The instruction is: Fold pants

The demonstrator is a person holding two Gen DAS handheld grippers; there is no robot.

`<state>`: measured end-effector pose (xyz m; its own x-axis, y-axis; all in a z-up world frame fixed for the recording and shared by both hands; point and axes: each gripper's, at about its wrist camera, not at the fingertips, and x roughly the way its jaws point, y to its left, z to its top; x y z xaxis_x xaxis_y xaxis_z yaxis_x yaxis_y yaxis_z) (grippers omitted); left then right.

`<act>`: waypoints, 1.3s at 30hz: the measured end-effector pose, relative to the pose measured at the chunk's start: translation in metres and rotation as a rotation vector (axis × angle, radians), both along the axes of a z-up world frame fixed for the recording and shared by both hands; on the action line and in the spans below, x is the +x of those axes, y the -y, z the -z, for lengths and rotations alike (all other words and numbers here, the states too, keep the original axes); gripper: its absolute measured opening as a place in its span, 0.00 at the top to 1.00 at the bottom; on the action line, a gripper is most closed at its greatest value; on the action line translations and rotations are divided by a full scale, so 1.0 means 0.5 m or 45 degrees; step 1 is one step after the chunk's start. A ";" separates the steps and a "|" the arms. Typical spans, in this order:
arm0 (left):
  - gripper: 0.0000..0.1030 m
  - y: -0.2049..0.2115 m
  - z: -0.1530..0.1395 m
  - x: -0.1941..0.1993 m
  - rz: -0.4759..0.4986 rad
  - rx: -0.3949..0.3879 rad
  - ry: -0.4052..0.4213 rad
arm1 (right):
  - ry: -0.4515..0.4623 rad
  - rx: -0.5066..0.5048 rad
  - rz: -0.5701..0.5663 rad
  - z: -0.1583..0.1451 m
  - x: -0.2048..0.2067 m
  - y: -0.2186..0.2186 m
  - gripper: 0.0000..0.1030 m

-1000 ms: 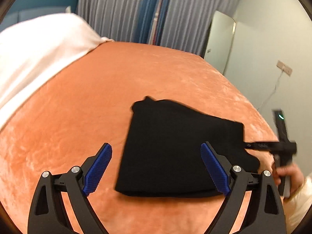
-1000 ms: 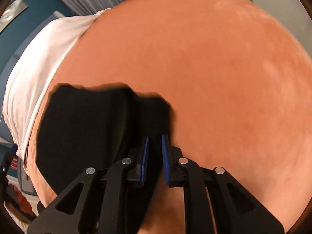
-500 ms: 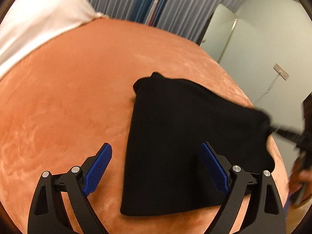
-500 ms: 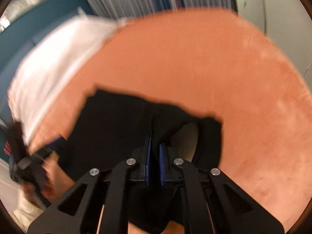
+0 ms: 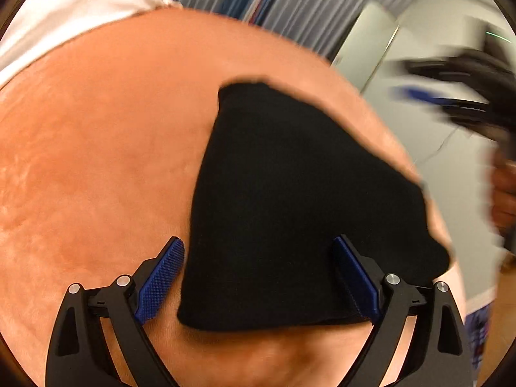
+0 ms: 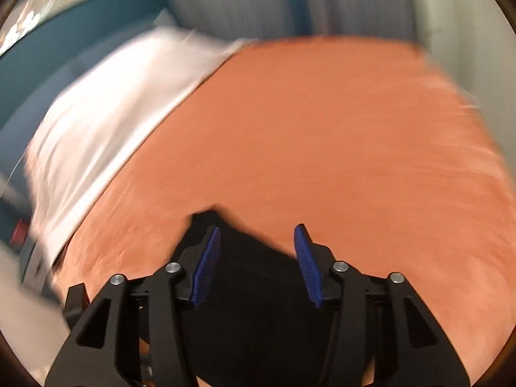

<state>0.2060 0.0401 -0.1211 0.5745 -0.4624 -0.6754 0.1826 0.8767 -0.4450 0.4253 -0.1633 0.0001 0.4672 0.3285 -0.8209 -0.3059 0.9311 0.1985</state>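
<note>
so the black fabric pants [image 5: 300, 206] are lying in a compact folded slab on the fuzzy orange blanket [image 5: 96, 161], nearer its foot than the white pillow [image 5: 64, 9]. The left gripper [image 5: 258, 277] hovers spread wide right over their near edge, probably to press it flat. The right gripper [image 6: 258, 264] has just been opening, nothing between its pads, looks like it let go

Bare orange blanket [image 5: 96, 161] lies open left of the folded black pants [image 5: 290, 193]; a white pillow [image 5: 64, 9] blocks the bed's far-left corner
</note>
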 end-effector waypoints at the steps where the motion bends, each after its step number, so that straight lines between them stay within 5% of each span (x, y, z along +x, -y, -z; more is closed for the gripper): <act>1: 0.12 -0.008 -0.017 -0.008 0.003 -0.034 0.054 | -0.086 -0.040 -0.050 0.044 0.042 -0.051 0.54; 4: 0.11 -0.018 -0.034 -0.013 -0.008 -0.026 0.144 | -0.254 -0.044 -0.101 0.135 0.122 -0.107 0.54; 6: 0.11 -0.008 0.007 0.010 -0.009 0.086 0.021 | -0.316 -0.033 -0.107 0.185 0.140 -0.098 0.56; 7: 0.11 -0.004 0.034 0.019 -0.015 0.119 -0.056 | -0.325 -0.053 -0.135 0.198 0.141 -0.114 0.65; 8: 0.10 -0.002 0.049 0.022 -0.016 0.121 -0.092 | -0.302 -0.092 -0.172 0.212 0.139 -0.124 0.89; 10: 0.10 0.001 0.055 0.025 -0.031 0.131 -0.099 | -0.201 -0.143 -0.133 0.199 0.146 -0.103 0.91; 13: 0.09 0.019 0.056 0.023 -0.016 0.189 -0.086 | -0.115 0.008 0.146 0.163 0.201 -0.002 0.98; 16: 0.09 0.024 0.056 0.018 -0.018 0.205 -0.077 | -0.101 0.127 0.173 0.134 0.193 0.031 0.94; 19: 0.09 0.023 0.058 0.016 -0.032 0.174 -0.087 | -0.075 0.148 -0.024 0.104 0.115 -0.030 0.93; 22: 0.08 0.020 0.058 0.015 -0.039 0.185 -0.085 | -0.137 0.084 -0.208 0.144 0.068 -0.115 0.94; 25: 0.08 0.017 0.060 0.017 -0.038 0.189 -0.080 | -0.172 -0.211 0.023 0.248 0.138 -0.109 0.99; 27: 0.08 0.018 0.063 0.017 -0.033 0.171 -0.083 | -0.098 -0.043 0.135 0.204 0.129 -0.067 0.95; 29: 0.08 0.010 0.055 0.011 -0.040 0.143 -0.082 | -0.006 0.174 0.084 0.137 0.058 -0.044 0.94; 31: 0.09 0.009 0.051 0.011 -0.044 0.126 -0.084 | 0.008 0.161 0.002 0.123 -0.010 -0.050 0.93; 33: 0.09 0.016 0.050 0.011 -0.042 0.148 -0.083 | -0.087 0.065 -0.081 0.181 -0.034 -0.062 0.94; 34: 0.09 0.018 0.053 0.013 -0.039 0.165 -0.088 | -0.098 -0.023 -0.047 0.206 -0.024 -0.052 0.94; 36: 0.09 0.025 0.046 0.006 -0.041 0.183 -0.089 | -0.018 -0.164 0.245 0.209 0.003 0.022 0.89; 37: 0.09 0.027 0.042 0.002 -0.049 0.186 -0.085 | 0.021 -0.145 0.366 0.187 -0.005 0.060 0.88; 39: 0.09 0.024 0.039 -0.006 -0.062 0.188 -0.075 | 0.063 0.137 0.345 0.142 -0.065 0.099 0.88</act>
<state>0.2028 0.0280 -0.1405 0.5511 -0.3283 -0.7672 0.1153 0.9405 -0.3196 0.3928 -0.2126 -0.0709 0.5881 0.2703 -0.7623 -0.0610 0.9546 0.2915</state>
